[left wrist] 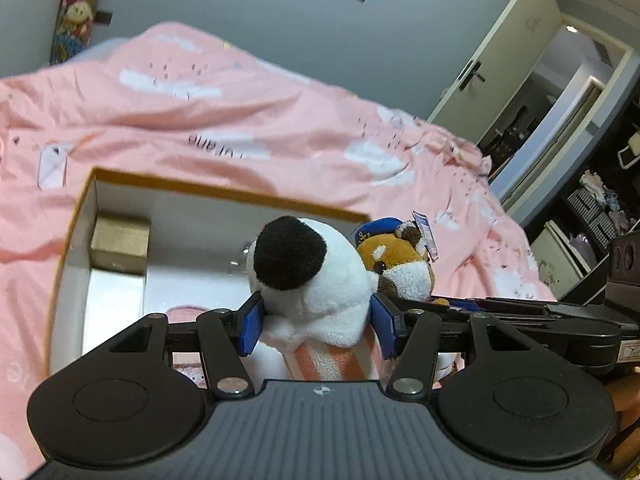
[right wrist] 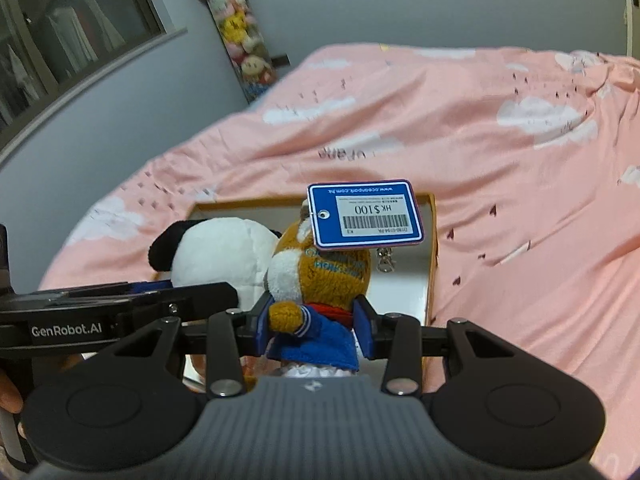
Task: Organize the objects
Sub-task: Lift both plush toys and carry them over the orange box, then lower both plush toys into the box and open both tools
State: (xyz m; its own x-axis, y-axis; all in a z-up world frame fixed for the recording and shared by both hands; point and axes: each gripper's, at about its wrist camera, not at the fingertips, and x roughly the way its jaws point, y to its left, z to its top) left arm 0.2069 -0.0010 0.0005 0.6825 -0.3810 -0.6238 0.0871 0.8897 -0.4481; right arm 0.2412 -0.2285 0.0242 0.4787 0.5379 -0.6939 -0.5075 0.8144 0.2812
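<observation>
Panda plush [left wrist: 316, 276] clamped in left claw [left wrist: 318, 324], over box [left wrist: 224, 194]

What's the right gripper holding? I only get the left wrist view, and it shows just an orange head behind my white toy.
Observer: The right gripper is clamped on an orange plush in a blue jacket.
Operator: Any tag on it?
Observer: Yes, a blue price tag with a barcode stands above its head.
Operator: Anything in the box on that side?
Observer: A metal clasp lies inside the box, near its right wall.
</observation>
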